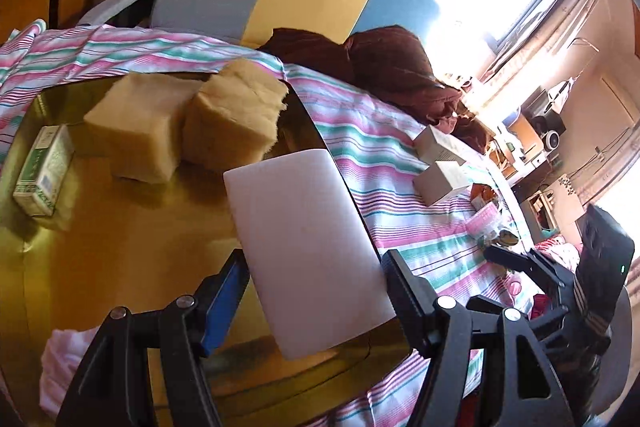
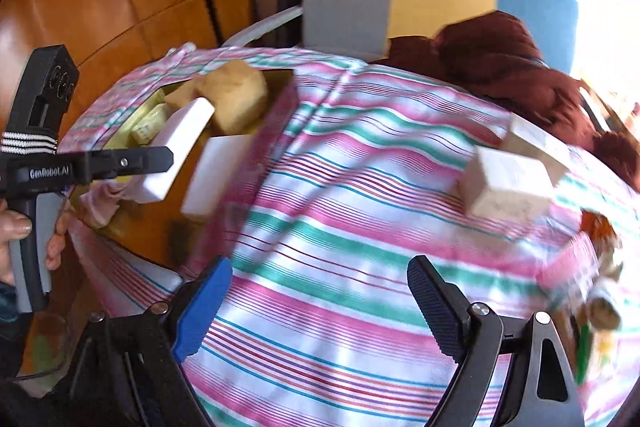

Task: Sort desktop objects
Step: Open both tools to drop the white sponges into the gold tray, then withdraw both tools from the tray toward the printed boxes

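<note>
We see a big striped cloth (image 2: pixel 360 187) over the surface. At ten o'clock on it sits a yellow box (image 1: pixel 100 247) with two tan blocks (image 1: pixel 136 131) and a small green pack (image 1: pixel 40 171) inside.

Our left gripper (image 1: pixel 316 275) has its fingers pressed on a white block (image 1: pixel 304 247), held over the box. We think we are putting it in. Next, we lower it and let go.

Our right gripper (image 2: pixel 320 303) is empty, fingers wide apart. A tan box (image 2: pixel 508 187) waits at two o'clock.

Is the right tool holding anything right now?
No. In the right wrist view the right tool is wide open over the striped cloth, with nothing between its pads.
</note>
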